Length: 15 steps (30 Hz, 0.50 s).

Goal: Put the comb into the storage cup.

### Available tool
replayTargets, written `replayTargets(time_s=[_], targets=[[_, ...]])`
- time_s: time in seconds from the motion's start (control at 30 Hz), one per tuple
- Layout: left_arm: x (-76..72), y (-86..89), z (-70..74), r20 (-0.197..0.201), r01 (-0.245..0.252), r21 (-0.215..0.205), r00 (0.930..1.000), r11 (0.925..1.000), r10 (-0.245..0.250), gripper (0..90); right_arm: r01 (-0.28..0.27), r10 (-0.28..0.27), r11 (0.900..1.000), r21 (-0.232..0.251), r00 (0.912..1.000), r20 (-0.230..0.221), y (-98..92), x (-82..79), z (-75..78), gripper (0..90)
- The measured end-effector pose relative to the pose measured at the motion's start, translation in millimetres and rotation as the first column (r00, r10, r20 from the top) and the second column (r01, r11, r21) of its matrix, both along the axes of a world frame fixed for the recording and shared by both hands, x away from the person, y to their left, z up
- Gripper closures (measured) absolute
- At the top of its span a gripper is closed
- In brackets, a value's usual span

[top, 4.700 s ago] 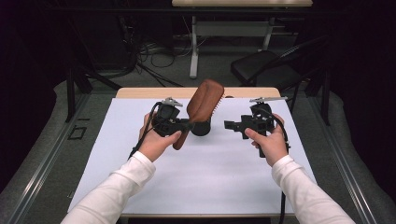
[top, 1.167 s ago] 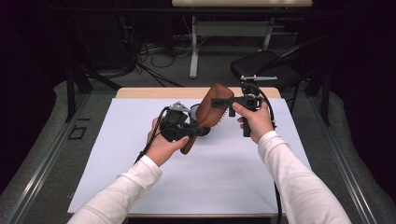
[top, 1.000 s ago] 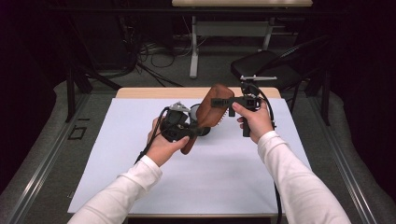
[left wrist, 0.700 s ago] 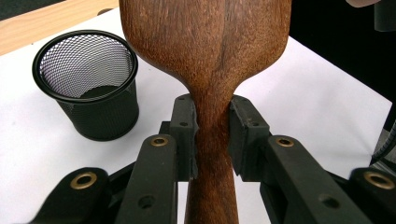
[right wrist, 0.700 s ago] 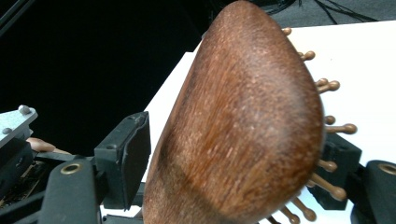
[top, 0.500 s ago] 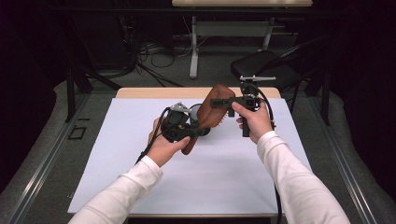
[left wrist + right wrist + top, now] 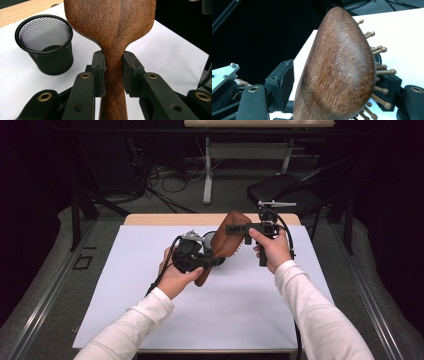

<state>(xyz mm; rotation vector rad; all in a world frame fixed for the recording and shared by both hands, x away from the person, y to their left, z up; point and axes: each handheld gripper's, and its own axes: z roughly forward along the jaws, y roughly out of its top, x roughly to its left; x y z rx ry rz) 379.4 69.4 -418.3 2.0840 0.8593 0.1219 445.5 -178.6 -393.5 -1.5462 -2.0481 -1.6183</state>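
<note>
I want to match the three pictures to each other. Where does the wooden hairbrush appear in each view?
High view: the wooden hairbrush is near the centre, held between both grippers above the white table.
Left gripper view: its handle runs up the middle, clamped; the head is at the top.
Right gripper view: its rounded back is in the centre, pins at the right.
Shared landmark: the white table.

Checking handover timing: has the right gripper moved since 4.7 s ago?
Yes. The right gripper moved left, toward the table's centre, up to the brown wooden hairbrush head.

At the frame's centre the left tool (image 7: 113, 72) clamps the narrow neck of a brown wooden paddle hairbrush (image 7: 111, 25), while a black wire-mesh cup (image 7: 45, 45) stands upper left on the white-covered bench (image 7: 165, 50).
</note>
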Motion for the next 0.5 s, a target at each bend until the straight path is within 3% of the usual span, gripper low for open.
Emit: replayTargets(time_s=[0.3, 0.5], targets=[[-0.3, 1.1, -0.5, 0.002, 0.004, -0.006, 1.0, 1.0, -0.004, 73.0, 0.009, -0.009, 0.999, 0.041, 0.9999, -0.007, -2.9, 0.6, -0.5, 32.9], [-0.1, 1.4, -0.8, 0.002, 0.005, -0.007, 1.0, 1.0, -0.005, 73.0, 0.007, -0.007, 0.999, 0.038, 1.0, -0.006, -3.6, 0.7, -1.1, 35.6]])
